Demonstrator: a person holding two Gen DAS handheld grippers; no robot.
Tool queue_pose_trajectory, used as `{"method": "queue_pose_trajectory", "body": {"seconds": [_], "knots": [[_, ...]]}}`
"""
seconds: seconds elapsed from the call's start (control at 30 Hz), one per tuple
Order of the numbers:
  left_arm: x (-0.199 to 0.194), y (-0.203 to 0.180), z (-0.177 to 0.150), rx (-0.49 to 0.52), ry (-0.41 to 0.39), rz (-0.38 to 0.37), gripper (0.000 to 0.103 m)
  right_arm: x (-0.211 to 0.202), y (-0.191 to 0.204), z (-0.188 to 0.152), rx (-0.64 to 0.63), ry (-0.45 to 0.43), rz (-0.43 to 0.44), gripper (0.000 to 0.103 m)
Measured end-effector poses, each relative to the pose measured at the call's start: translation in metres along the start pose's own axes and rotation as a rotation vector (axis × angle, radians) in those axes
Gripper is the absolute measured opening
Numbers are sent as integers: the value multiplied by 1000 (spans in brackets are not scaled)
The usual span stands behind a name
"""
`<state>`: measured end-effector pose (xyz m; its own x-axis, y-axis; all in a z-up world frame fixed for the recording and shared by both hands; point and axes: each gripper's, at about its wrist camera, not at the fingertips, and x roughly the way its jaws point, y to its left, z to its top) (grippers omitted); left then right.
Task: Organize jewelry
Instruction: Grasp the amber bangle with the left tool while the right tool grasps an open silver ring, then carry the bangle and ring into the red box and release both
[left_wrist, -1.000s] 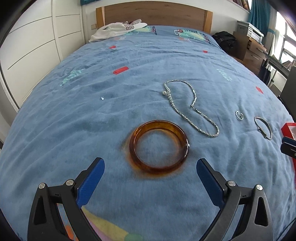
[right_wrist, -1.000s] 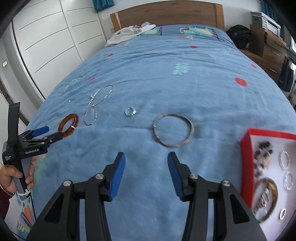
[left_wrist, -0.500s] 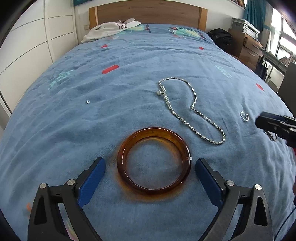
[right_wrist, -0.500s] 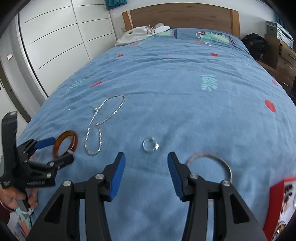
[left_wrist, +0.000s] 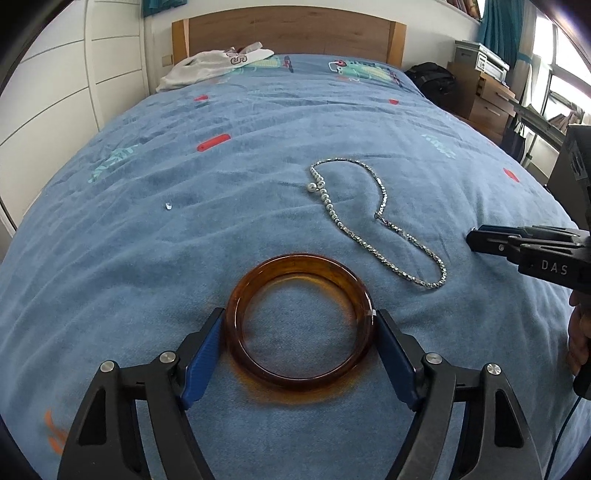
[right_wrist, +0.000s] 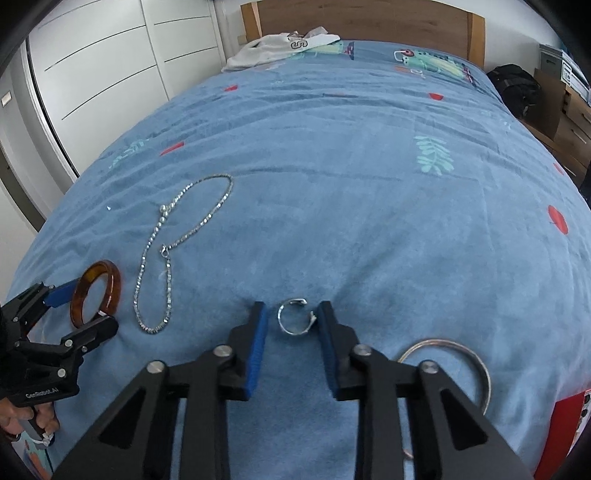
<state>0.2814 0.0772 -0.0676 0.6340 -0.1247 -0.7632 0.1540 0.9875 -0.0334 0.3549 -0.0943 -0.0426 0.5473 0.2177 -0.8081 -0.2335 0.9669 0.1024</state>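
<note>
Lying flat between jaws: amber bangle (left_wrist: 299, 321)

A bed (left_wrist: 258, 122) covered in a blue spread patterned with red marks and teal leaf shapes fills the room. At its far end stands a wooden headboard (left_wrist: 288, 35), with a crumpled white garment (left_wrist: 207, 68) lying just before it. White wardrobe doors (right_wrist: 92, 70) with thin dark grooves run along the left wall. On the right sit a black bag (left_wrist: 430, 79) and a wooden chest of drawers (left_wrist: 487, 98) topped by what may be a printer (left_wrist: 480, 55). Teal curtains (left_wrist: 502, 29) frame a bright window (left_wrist: 565, 81), where daylight comes in.
</note>
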Motion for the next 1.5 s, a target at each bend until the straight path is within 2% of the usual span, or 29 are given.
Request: {"method": "queue_pose_trajectory", "body": {"seconds": [0.37, 0.6, 0.77, 0.97, 1.2, 1.3, 1.5], "knots": [[-20, 0, 5, -6, -34, -5, 77, -23, 5, -3, -4, -44, 25, 20], [-51, -14, 10, 4, -52, -15, 77, -66, 4, -18, 0, -71, 44, 20], [-74, -37, 12, 32, -66, -28, 77, -111, -17, -36, 16, -100, 19, 20], [-100, -79, 15, 62, -89, -75, 77, -167, -59, -60, 58, -136, -41, 20], [-122, -150, 17, 119, -105, -159, 77, -223, -125, -99, 138, -140, -126, 20], [-125, -187, 14, 150, -104, -206, 77, -241, -155, -120, 154, -122, -168, 20], [-124, -264, 10, 225, -93, -302, 77, -256, -206, -157, 171, -63, -185, 20]]}}
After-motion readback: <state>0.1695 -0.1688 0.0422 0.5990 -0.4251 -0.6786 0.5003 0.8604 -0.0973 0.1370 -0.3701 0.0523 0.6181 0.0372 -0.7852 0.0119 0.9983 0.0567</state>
